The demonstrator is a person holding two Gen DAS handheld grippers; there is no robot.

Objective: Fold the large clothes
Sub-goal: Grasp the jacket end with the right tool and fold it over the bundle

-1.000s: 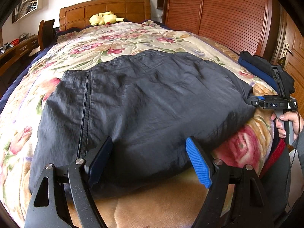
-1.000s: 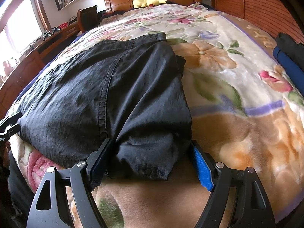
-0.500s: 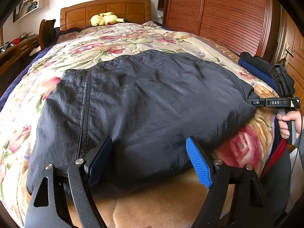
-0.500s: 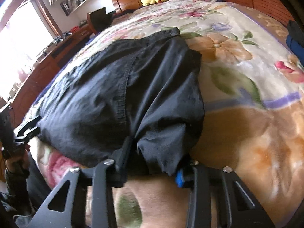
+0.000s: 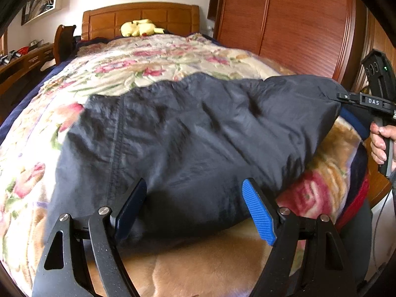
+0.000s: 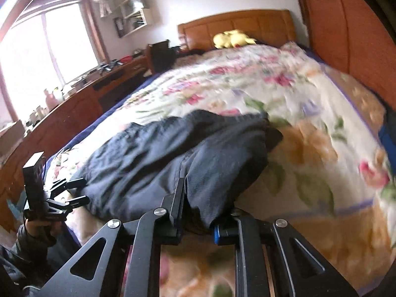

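Black linkage arms carry the right gripper, whose jaws are closing with a corner of the dark garment bunched between them — the cloth rises from the bedspread into the pinch and hangs in a short flap there. In the left wrist view that same corner stands lifted off the bed's right edge, pulled taut toward the tool, with a hand wrapped round the grip below it. The left gripper has its jaws spread wide, the blue pad and its dark partner straddling the garment's near hem by the foot edge of the bed; nothing is pressed between them. The garment lies flat across the foot half of the floral bedspread, a stitched seam running down its left side. Motion blur softens the right wrist view, so the exact fold at the pinch is probably a hem. Farther off, a yellow plush toy rests against the wooden headboard.
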